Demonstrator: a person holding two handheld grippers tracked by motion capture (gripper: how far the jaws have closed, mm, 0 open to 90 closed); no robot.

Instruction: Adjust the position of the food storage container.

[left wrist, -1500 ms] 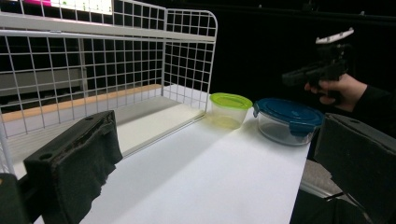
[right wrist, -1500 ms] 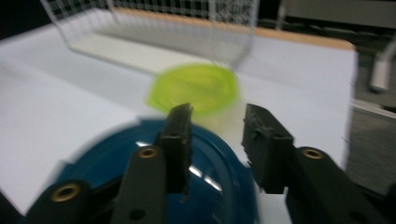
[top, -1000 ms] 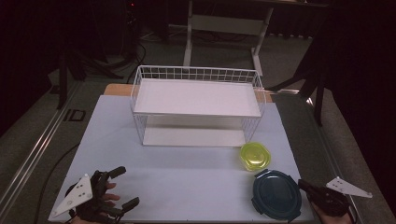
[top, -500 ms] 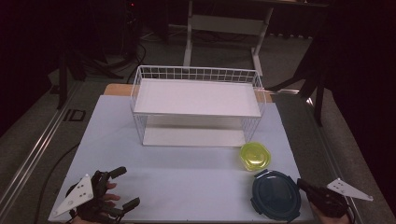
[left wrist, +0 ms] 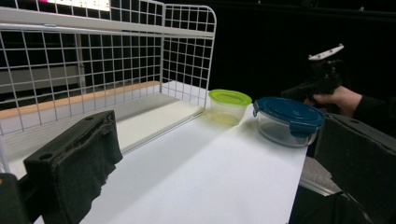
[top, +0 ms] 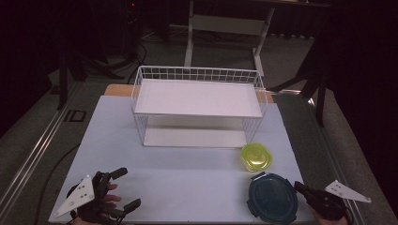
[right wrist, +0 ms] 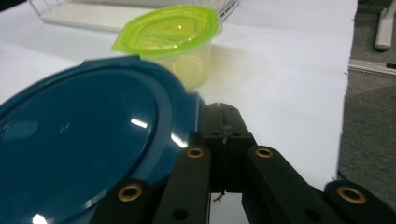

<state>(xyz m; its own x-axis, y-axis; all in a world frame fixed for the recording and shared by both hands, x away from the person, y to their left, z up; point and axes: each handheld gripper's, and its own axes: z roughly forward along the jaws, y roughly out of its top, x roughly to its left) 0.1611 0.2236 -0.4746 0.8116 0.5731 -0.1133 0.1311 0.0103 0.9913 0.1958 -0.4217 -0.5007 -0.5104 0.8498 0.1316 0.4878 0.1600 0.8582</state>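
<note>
A round glass container with a dark blue lid [top: 273,198] sits near the table's front right; it is also in the left gripper view [left wrist: 287,120] and close up in the right gripper view [right wrist: 84,154]. Just behind it stands a small tub with a yellow-green lid [top: 256,157] [left wrist: 229,106] [right wrist: 173,42]. My right gripper [top: 298,186] [right wrist: 224,122] is shut, empty, its tip right beside the blue lid's right rim. My left gripper [top: 129,187] [left wrist: 210,177] rests at the front left, jaws wide open, holding nothing.
A white two-tier wire rack [top: 197,110] [left wrist: 93,70] stands at the back centre of the white tabletop [top: 187,183], both shelves bare. A desk frame [top: 225,28] and dark floor lie beyond. The table's right edge runs close to my right hand [left wrist: 336,98].
</note>
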